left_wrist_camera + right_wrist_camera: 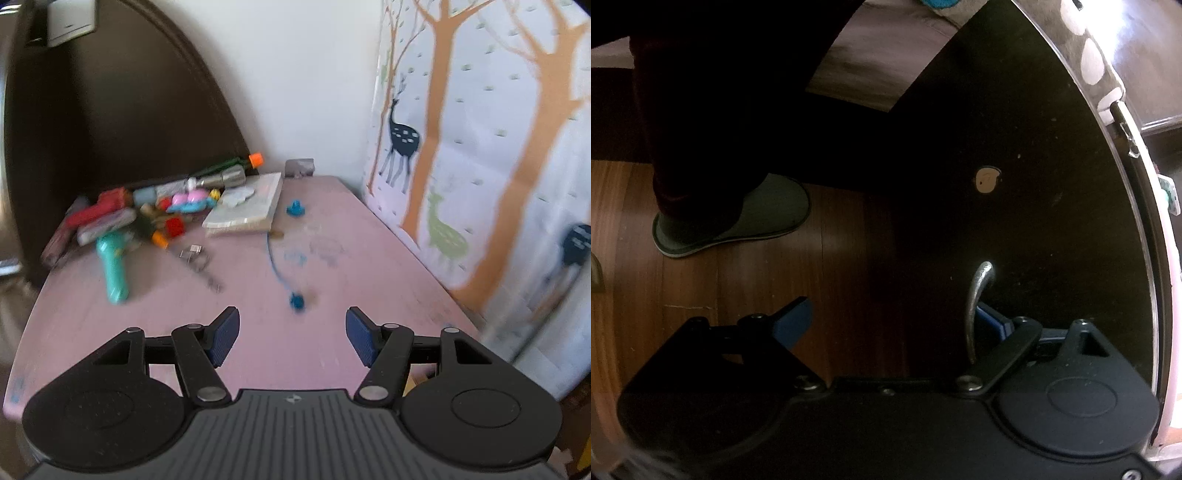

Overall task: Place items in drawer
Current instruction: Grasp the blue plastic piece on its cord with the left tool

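Note:
In the left wrist view a heap of toys [162, 210] lies at the back left of a pink table [258, 350]. A teal toy handle [112, 266] sticks out of the heap toward me. A blue cord ends in a blue bead [296, 301] just beyond my left gripper [292, 321], which is open with nothing between its pads. In the right wrist view my right gripper [894, 319] is open wide in front of a dark drawer front [1034, 221]. Its metal handle [977, 302] stands between the fingers, close against the right pad [991, 319].
A pale book [245, 206], a small blue piece [295, 209] and metal keys [197, 256] also lie on the table. A curtain with trees and deer [480, 166] hangs along its right edge. A person's slippered foot [738, 218] stands on the wooden floor [775, 277].

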Available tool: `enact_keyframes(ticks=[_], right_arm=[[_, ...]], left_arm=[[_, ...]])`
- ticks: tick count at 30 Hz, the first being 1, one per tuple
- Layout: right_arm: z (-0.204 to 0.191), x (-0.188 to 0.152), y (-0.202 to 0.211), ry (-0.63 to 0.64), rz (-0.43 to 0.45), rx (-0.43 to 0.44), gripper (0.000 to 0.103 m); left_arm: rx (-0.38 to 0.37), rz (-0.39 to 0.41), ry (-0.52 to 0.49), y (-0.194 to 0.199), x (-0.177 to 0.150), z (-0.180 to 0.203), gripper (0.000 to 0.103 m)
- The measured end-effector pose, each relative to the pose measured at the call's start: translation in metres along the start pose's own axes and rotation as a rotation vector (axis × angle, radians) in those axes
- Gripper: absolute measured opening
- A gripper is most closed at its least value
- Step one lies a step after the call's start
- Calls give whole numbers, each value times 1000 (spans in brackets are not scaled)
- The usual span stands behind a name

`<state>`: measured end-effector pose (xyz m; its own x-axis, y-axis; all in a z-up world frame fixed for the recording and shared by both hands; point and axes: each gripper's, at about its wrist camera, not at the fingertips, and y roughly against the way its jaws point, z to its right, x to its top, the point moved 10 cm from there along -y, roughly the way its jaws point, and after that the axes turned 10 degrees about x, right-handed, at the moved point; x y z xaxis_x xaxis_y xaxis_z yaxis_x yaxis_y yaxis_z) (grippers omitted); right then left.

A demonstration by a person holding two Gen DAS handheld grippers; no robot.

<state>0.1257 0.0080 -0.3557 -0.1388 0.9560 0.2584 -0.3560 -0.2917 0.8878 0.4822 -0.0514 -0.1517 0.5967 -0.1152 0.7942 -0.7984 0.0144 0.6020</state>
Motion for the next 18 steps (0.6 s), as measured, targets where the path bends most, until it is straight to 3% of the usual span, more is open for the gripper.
enact_keyframes(ticks=[3, 7, 12, 14, 18], right_arm=[[0, 0, 0, 5, 3, -1, 94], [-1, -1, 0, 12, 8, -3, 95], [-1, -2, 0, 23, 13, -6, 96], [-1, -2, 0, 24, 13, -6, 96], [-1, -2, 0, 26, 13, -6, 97]], left_arm=[[-2, -18, -15, -29, 7, 5, 59], [-11, -60, -33, -61, 5, 12, 44], [-5, -89, -43, -81, -6, 13, 35], [-5, -85, -55, -79, -7, 14, 12], [-28, -74, -67, -64, -6, 20, 12]])
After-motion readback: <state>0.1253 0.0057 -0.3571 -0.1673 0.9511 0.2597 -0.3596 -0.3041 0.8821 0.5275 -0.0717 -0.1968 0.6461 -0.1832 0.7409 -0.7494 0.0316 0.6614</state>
